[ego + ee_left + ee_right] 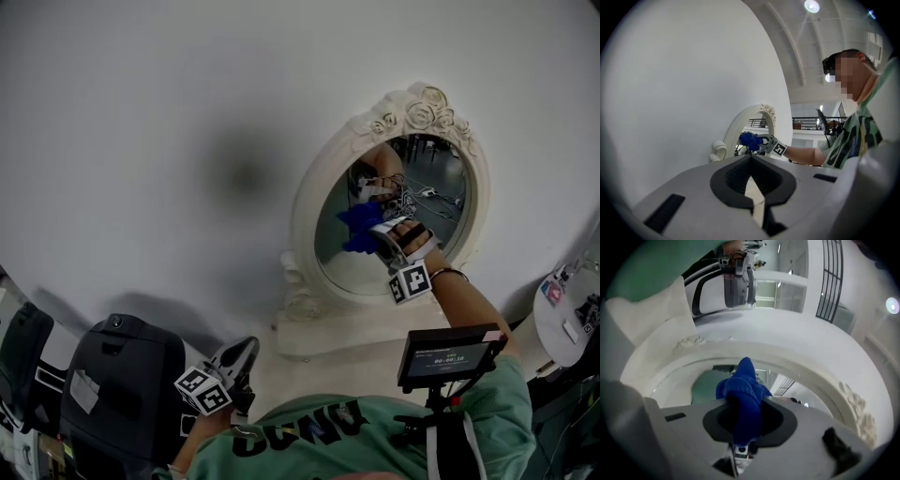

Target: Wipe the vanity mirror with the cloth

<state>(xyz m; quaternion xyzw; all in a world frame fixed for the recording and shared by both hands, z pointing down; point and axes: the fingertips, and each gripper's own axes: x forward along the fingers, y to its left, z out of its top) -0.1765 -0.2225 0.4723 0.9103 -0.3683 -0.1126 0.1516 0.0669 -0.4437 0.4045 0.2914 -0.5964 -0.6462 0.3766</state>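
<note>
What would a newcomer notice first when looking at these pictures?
The bright blue cloth stands out most, clamped by the right gripper and held up to the glass of the vanity mirror. The mirror's ornate white frame, with carved roses on top, stands against the plain wall. The left gripper hangs low beside the person, fingers shut on nothing.

Shirt lettering (295,427), screen digits (448,357): illegible

The vanity mirror (309,202) stands on the surface (370,364) before the wall (169,112). The right tool (372,234) holds the cloth (357,228) against its glass (left half). The left tool (247,353) hangs lower left, beside a case (122,375).
</note>
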